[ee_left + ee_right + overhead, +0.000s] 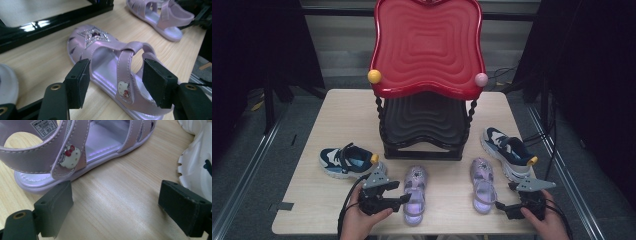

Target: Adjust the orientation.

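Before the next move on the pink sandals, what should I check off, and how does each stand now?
1. Left tool open: ok.
2. Left pink strappy sandal sits between its jaws: ok.
3. Pads pressing on that sandal: not ok, gaps show.
4. Right tool open: ok.
5. Right pink strappy sandal between its jaws: not ok, it lies just beyond the pads.
6. Black lower shelf of the red-topped rack free of shoes: ok.

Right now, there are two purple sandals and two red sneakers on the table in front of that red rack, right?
Not quite: the sneakers are navy and white, not red, as the high view shows. The two purple sandals do lie on the table before the red rack.
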The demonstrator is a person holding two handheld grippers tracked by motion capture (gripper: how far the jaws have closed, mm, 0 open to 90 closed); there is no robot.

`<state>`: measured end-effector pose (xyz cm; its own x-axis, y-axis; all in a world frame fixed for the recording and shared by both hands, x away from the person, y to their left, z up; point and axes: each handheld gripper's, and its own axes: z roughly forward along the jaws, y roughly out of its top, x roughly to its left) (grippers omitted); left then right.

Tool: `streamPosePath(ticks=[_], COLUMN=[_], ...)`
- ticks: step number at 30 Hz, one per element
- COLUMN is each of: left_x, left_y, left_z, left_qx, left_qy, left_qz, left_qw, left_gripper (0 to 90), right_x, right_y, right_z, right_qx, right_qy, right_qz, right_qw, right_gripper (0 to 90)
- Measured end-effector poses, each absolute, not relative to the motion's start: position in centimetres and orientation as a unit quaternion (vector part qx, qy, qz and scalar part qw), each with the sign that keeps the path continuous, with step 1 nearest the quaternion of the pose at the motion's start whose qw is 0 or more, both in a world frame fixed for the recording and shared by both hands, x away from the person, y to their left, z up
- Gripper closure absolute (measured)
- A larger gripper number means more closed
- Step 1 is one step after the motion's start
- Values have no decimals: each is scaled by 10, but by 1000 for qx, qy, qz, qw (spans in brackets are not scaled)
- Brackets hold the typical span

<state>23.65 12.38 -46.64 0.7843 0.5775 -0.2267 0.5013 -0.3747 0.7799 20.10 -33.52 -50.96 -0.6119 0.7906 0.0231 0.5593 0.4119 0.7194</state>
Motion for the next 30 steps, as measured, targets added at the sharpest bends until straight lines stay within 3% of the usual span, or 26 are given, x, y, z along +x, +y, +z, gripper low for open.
streamPosePath(ticks=[14,15,20,24,30], left_x=[238,238,238,240,241], left_y=[109,107,106,105,112], left_z=[-482,-485,-485,-485,-481], left_qx=[842,851,858,855,843], left_qy=[336,333,324,328,332], left_qz=[41,39,34,38,77], left_qw=[421,404,397,400,415], left_gripper=[480,548,718,790,813], right_x=[201,201,201,201,201], right_y=[-335,-335,-335,-335,-335], right_z=[-510,-510,-510,-509,-509], right_qx=[409,410,409,412,412], right_qy=[824,824,824,824,823], right_qz=[356,356,356,355,355], right_qw=[162,162,163,163,163], right_gripper=[115,115,115,116,116])
